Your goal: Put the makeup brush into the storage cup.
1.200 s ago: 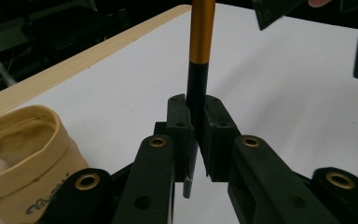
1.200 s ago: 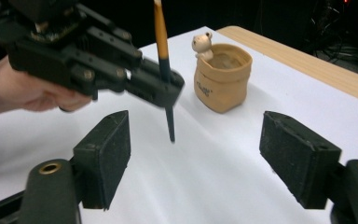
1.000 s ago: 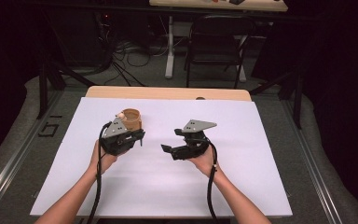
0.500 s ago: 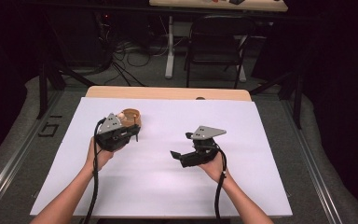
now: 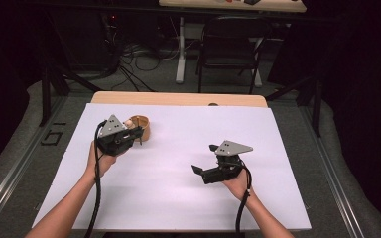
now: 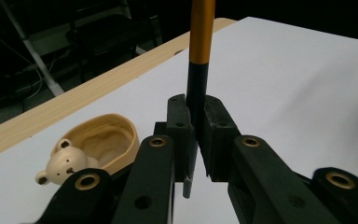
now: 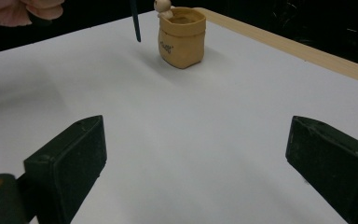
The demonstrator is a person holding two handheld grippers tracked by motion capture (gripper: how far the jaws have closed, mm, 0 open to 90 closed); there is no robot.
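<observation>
My left gripper (image 6: 193,154) clamped shut on pen (image 6: 199,51), black-and-orange, upright, tip pointing down, just beside tan bear-face pot (image 5: 140,129). Pot stands on white sheet over desk (image 5: 178,98), near far left. My right gripper (image 7: 196,154) well right of pot, jaws just opened wide, nothing between them.

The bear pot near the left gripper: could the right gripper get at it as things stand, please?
Probably yes. The right gripper, jaws just opened and empty, faces the bear pot across bare white table. Only the pen in the left gripper hangs beside it.
</observation>
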